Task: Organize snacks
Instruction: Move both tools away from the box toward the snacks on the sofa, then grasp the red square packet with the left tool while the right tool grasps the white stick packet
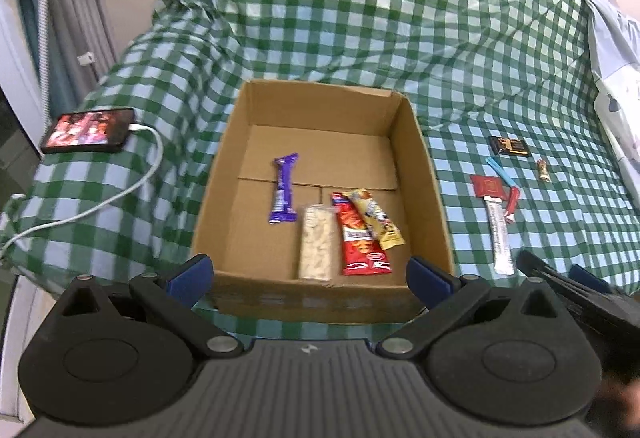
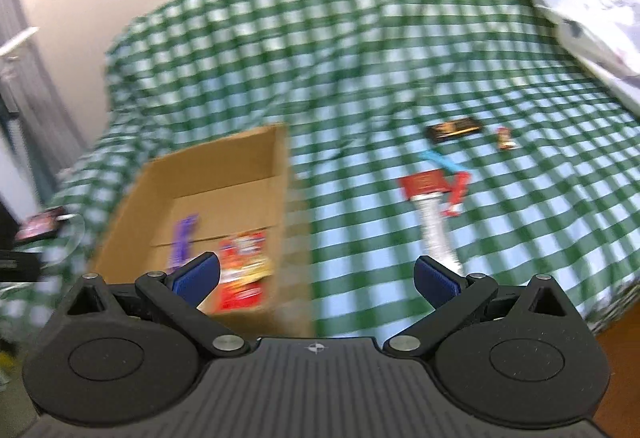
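Note:
An open cardboard box point(image 1: 424, 174) sits on a green checked cloth. It holds a purple bar point(image 1: 283, 188), a pale nut bar point(image 1: 316, 242), a red packet point(image 1: 360, 238) and a yellow packet point(image 1: 376, 218). Right of the box lie a silver stick point(image 1: 500, 234), a red square packet point(image 1: 489, 185), a red sachet point(image 1: 512, 202), a blue stick point(image 1: 498, 170), a dark packet point(image 1: 510, 146) and a small candy point(image 1: 543, 170). My left gripper point(image 1: 310, 274) is open and empty at the box's near wall. My right gripper point(image 2: 318, 276) is open and empty, between the box point(image 2: 280, 158) and the silver stick point(image 2: 436, 234). The right wrist view is blurred.
A phone point(image 1: 90, 130) with a white cable point(image 1: 120, 194) lies left of the box. A pale bag or pillow point(image 1: 616, 70) lies at the right edge. The cloth rises in folds behind the box. The surface's near right edge point(image 2: 608, 310) drops to a floor.

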A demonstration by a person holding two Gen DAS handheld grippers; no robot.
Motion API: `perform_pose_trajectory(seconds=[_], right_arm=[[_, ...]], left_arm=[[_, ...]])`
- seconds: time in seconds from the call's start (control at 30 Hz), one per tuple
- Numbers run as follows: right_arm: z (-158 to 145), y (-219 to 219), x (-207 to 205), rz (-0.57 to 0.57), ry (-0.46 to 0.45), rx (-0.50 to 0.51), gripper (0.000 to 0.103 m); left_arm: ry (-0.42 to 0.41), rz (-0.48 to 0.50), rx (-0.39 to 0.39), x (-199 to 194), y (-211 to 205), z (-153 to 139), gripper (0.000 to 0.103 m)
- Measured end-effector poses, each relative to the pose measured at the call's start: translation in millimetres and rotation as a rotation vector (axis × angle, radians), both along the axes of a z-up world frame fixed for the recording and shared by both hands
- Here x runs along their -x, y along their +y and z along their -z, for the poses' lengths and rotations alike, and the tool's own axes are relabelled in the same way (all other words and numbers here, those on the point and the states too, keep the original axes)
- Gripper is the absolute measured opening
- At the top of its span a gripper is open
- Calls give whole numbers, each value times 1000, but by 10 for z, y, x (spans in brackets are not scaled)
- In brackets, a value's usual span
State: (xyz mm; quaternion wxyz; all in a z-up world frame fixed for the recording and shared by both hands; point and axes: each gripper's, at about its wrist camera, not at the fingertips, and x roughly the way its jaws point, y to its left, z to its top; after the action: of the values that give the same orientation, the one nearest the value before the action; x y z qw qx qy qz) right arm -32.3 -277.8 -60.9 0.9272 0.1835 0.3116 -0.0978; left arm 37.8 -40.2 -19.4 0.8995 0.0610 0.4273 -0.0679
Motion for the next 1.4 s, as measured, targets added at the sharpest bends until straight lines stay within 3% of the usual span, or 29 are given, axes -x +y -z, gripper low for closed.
perform_pose_trajectory(seconds=[0.17,0.37,0.43,0.47,0.5,0.53,0.63,0.77,0.87,0.97,1.07,1.2,1.33,1.4], right_arm=[[745,-522,-673,99,133,114,102],[1495,-973,-1458,150,314,68,100],[1632,-1056,-1585,138,358,4,76],[1655,-1056,-1609,151,365,11,69],[1642,-1029,-1616,160,361,41,45],[1617,-1006,-1607,150,354,46,31],[1597,-1078,-1550,139,343,15,26],[1389,-1369,-1239,220,305,-43,26],[1270,-1652,-975,291,274,-30,27],[1353,-1962,-864,343,296,-14,27],[1520,-2190,-830,369,337,10,28],[1675,-2332,-805,360,331,46,39],[1713,-2333,-789,311,294,34,67],[1734,-2312,-815,293,291,53,70]], left_arm=[[38,-14,-25,-257,-186,62,103],[56,-5,-84,-578,-469,161,103],[57,12,-90,-693,-592,206,103],[55,25,-93,-754,-676,232,103],[49,43,-96,-819,-778,262,103],[43,63,-100,-877,-886,295,103],[22,157,-112,-1057,-1295,421,103],[-9,321,-116,-1323,-2005,597,103],[-10,458,-130,-1533,-2615,827,103],[32,611,-174,-1776,-3205,1260,103],[59,691,-250,-1993,-3587,1748,103],[162,739,-321,-2341,-3897,2333,103],[252,768,-358,-2562,-4050,2682,103],[291,757,-344,-2621,-4040,2759,99]])
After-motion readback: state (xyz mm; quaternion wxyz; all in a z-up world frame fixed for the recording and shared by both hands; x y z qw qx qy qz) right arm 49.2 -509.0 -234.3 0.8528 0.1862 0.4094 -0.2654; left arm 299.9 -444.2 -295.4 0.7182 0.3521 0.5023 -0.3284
